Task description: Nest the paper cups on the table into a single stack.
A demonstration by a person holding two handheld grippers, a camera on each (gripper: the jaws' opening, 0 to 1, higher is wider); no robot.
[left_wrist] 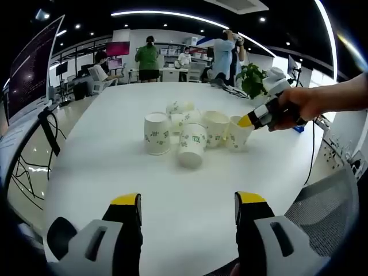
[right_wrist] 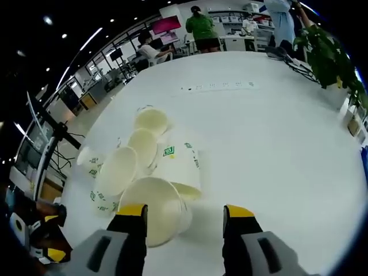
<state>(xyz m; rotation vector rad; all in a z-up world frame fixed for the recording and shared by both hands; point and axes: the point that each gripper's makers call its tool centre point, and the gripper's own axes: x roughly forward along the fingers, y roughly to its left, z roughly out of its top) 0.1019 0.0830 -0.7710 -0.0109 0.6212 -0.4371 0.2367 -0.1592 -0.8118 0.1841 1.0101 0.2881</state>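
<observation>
Several white paper cups with green print are clustered mid-table (left_wrist: 103, 172). One cup (left_wrist: 157, 133) stands mouth down at the left, and a logo cup (left_wrist: 192, 145) sits in front. My left gripper (left_wrist: 188, 201) is open, well short of the cluster with bare table between its jaws. A hand holds my right gripper (left_wrist: 261, 115) at the rightmost cup (left_wrist: 237, 135). In the right gripper view, my right gripper (right_wrist: 185, 213) is open, and its left jaw overlaps the rim of the nearest open-mouthed cup (right_wrist: 158, 201). Beyond that, a logo cup (right_wrist: 181, 167) lies on its side beside other mouth-up cups (right_wrist: 144, 145).
A potted plant (left_wrist: 251, 79) and cables sit at the table's far right. A mesh chair back (left_wrist: 322, 204) stands near the right edge and a dark stand (left_wrist: 49, 129) on the left. People (left_wrist: 148, 57) are at desks far behind. My left gripper (right_wrist: 37, 233) shows low at the left.
</observation>
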